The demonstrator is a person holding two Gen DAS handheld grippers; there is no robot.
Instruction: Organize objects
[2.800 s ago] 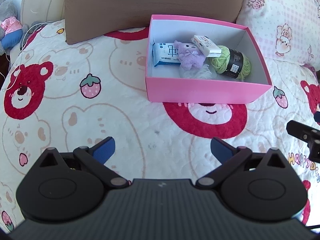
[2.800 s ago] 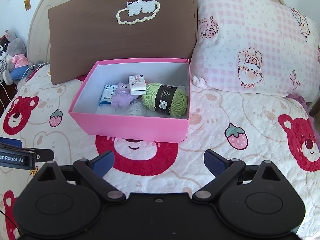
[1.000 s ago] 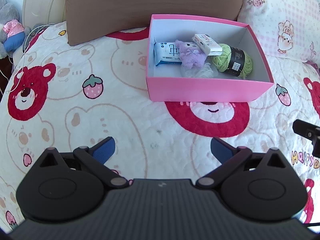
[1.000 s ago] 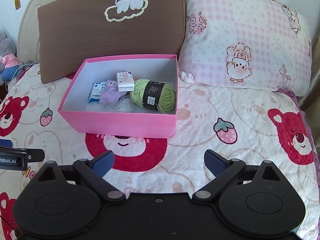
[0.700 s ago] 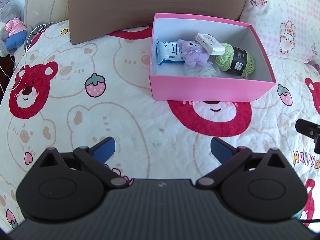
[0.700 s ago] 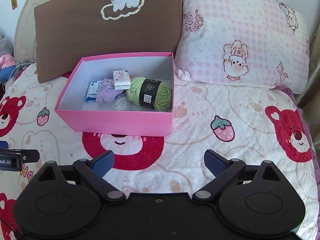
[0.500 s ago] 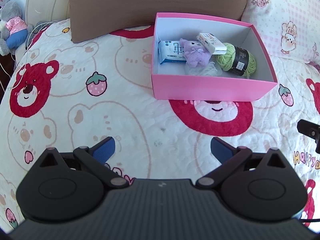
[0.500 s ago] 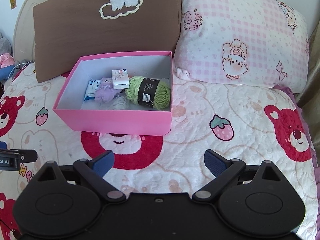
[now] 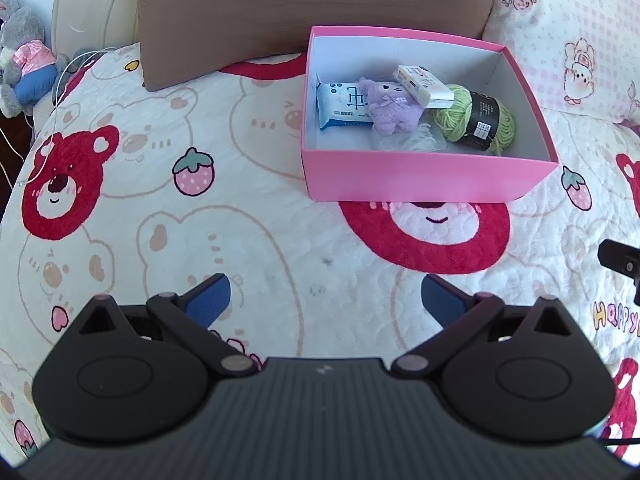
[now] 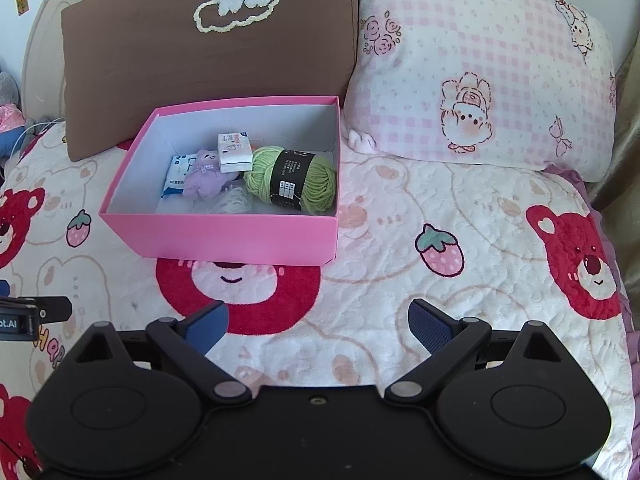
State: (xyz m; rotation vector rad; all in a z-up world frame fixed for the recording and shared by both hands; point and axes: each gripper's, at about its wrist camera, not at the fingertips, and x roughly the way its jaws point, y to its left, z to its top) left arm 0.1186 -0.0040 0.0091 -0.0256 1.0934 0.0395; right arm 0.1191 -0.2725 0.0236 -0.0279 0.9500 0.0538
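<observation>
A pink box (image 9: 428, 178) (image 10: 224, 236) stands on the bed. Inside it lie a blue-white tissue pack (image 9: 340, 106) (image 10: 178, 174), a purple plush bear (image 9: 390, 110) (image 10: 204, 178), a small white carton (image 9: 422, 84) (image 10: 235, 153), a green yarn ball (image 9: 476, 122) (image 10: 292, 180) and a whitish clear bag (image 9: 404, 142) (image 10: 232, 202). My left gripper (image 9: 324, 298) is open and empty, over the quilt in front of the box. My right gripper (image 10: 318, 322) is open and empty, near the box's front right corner.
A brown cushion (image 10: 208, 44) and a pink checked pillow (image 10: 480, 72) lean behind the box. A bear-print quilt (image 9: 160, 200) covers the bed. A grey plush toy (image 9: 22, 64) and a white cable (image 9: 52, 92) lie at the far left edge.
Both grippers have drawn back a little and shifted; the box sits slightly further right in the left view and further left in the right view. Both stay open and empty.
</observation>
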